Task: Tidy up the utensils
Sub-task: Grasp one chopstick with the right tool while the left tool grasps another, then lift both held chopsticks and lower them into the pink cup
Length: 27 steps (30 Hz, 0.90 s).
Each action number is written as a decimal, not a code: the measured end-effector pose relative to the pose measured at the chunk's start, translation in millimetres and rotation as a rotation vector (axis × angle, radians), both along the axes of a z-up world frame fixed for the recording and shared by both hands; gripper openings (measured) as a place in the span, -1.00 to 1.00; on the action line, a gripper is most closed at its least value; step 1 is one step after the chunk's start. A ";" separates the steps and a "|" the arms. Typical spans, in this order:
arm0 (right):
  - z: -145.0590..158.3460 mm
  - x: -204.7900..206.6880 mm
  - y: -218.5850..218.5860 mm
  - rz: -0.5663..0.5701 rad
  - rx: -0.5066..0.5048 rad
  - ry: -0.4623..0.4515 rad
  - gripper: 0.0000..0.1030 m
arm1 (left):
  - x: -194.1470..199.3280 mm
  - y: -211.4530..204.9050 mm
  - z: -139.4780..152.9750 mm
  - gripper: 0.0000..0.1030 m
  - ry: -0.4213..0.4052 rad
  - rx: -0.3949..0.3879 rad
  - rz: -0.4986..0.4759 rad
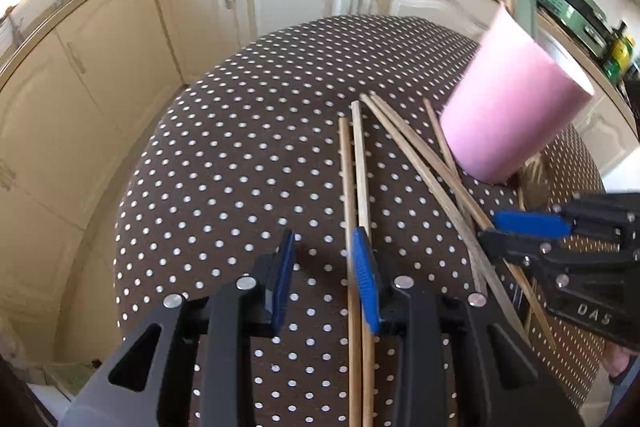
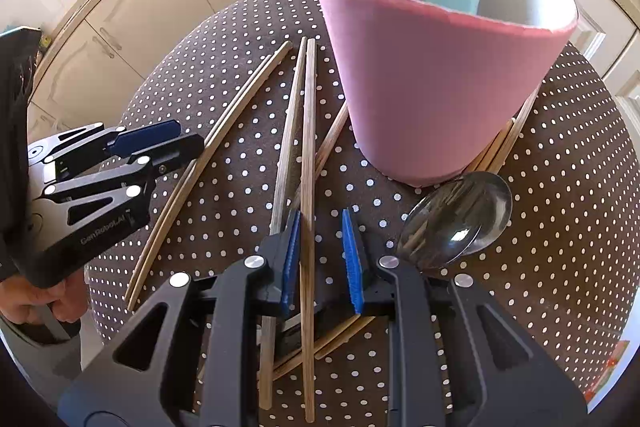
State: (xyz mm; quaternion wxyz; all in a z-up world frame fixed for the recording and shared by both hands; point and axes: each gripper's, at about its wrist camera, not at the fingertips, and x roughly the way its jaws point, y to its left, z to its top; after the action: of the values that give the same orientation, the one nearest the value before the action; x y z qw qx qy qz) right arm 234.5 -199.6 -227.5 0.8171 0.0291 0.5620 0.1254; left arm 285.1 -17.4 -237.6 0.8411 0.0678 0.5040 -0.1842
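Wooden chopsticks lie scattered on a polka-dot table beside a pink pot.

Left wrist view: the left gripper [image 1: 324, 267] hovers with its jaws partly apart and nothing clamped; a chopstick pair [image 1: 357, 163] runs past its right pad; the pink pot [image 1: 508, 99] stands on the table [image 1: 224, 147].
Right wrist view: the right gripper [image 2: 320, 259] stands partly open around one chopstick [image 2: 308, 163], unpinched; a metal spoon [image 2: 460, 223] lies just beside it.

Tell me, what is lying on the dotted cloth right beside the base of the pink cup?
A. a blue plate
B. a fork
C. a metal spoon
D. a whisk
C: in the right wrist view a shiny metal spoon lies on the dotted cloth next to the base of the pink cup, among wooden chopsticks.
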 end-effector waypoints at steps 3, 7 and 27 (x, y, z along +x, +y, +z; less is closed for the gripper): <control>-0.3 7.5 6.5 -0.004 0.000 0.001 -0.58 | 0.9 -10.5 -3.4 -0.42 -0.004 0.030 -0.037; 0.2 9.8 15.6 0.007 -0.021 0.005 -0.58 | 4.3 -13.4 -2.8 -0.52 0.006 0.053 -0.046; 16.6 -4.0 17.4 0.022 0.191 -0.092 -0.86 | -37.3 42.3 38.6 -0.91 -0.101 -0.150 0.116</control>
State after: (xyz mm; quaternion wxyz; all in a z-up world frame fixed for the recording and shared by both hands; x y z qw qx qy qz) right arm 230.5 -182.3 -210.9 0.8340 0.0949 0.5098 0.1885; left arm 247.8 25.0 -199.1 0.8773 -0.0155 0.4490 -0.1688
